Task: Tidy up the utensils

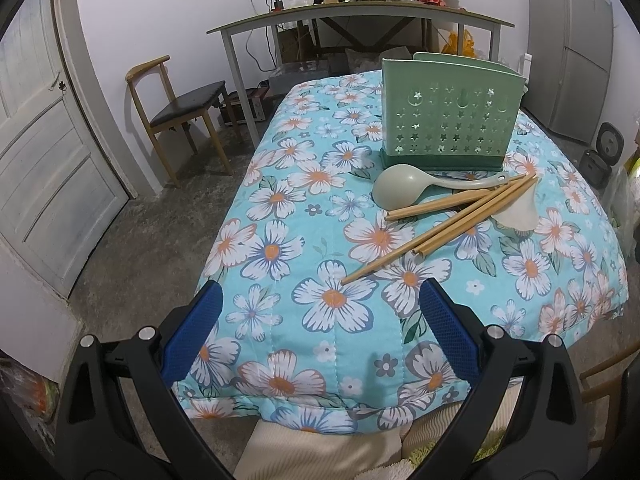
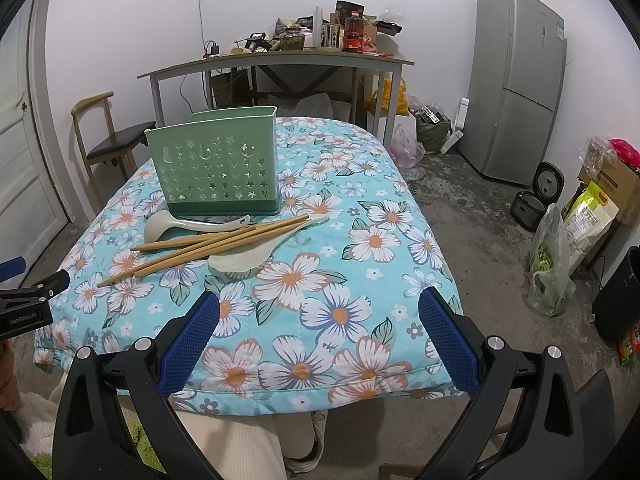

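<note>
Left gripper [image 1: 320,294] with blue-padded fingers [image 1: 192,332] spread wide, nothing between them, held above the near edge of a table draped in a floral cloth [image 1: 328,300]. Right gripper [image 2: 320,300] likewise spread wide and empty, poised over the same near edge further to the right.

Green utensil holder [image 1: 450,120], perforated with star and moon cut-outs, upright on a darker green base toward the far side of the cloth; interior not visible from either view.

Just in front of the holder, a loose pile of utensils lying flat on the cloth:
- pale green ladle [image 1: 400,188], bowl to the left, handle running right along the holder's base;
- wooden chopsticks [image 1: 452,220], several, fanned out with their tips pointing toward the left gripper, crossing over the ladle handle;
- white rice paddle [image 1: 518,216], partly under the chopsticks, blade toward the near side.

All utensils outside the holder, well apart from both grippers.

Background: wooden chair [image 1: 176,112] with dark seat, cluttered side table [image 2: 280,62] against the wall, grey refrigerator [image 2: 516,84] at right, white door [image 1: 44,152] at left.
</note>
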`<state>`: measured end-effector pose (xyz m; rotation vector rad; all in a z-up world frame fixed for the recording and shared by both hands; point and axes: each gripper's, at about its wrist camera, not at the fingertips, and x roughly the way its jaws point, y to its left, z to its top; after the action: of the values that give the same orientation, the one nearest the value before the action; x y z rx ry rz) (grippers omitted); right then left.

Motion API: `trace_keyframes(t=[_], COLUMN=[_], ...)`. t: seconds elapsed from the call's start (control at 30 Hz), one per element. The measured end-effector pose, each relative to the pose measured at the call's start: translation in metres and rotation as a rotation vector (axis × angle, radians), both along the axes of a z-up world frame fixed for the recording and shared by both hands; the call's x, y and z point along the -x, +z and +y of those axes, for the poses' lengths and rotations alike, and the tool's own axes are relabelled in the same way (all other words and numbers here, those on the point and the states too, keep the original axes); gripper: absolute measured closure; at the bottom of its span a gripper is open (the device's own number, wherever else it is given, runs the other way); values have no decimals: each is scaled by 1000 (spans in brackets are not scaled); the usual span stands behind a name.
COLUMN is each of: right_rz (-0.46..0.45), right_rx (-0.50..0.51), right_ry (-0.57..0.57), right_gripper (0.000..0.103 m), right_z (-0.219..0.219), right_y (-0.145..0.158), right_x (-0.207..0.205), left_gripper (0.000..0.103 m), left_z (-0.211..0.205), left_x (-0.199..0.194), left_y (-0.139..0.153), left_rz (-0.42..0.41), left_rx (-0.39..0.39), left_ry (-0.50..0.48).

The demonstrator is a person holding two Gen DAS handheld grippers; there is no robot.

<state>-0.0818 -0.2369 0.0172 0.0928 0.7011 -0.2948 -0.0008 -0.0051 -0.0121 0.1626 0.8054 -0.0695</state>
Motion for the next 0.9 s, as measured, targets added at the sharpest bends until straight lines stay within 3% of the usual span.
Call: trace_keyframes(t=[0.9], right_rz=[-1], right_rx=[1], right_ry=[2], right_gripper=[6], right_z=[0], right_y=[0], right_x=[-1], left_gripper=[8], left_z=[0], left_x=[-2], left_y=[-2], left_rz=[7], left_rx=[-1], left_ry=[0])
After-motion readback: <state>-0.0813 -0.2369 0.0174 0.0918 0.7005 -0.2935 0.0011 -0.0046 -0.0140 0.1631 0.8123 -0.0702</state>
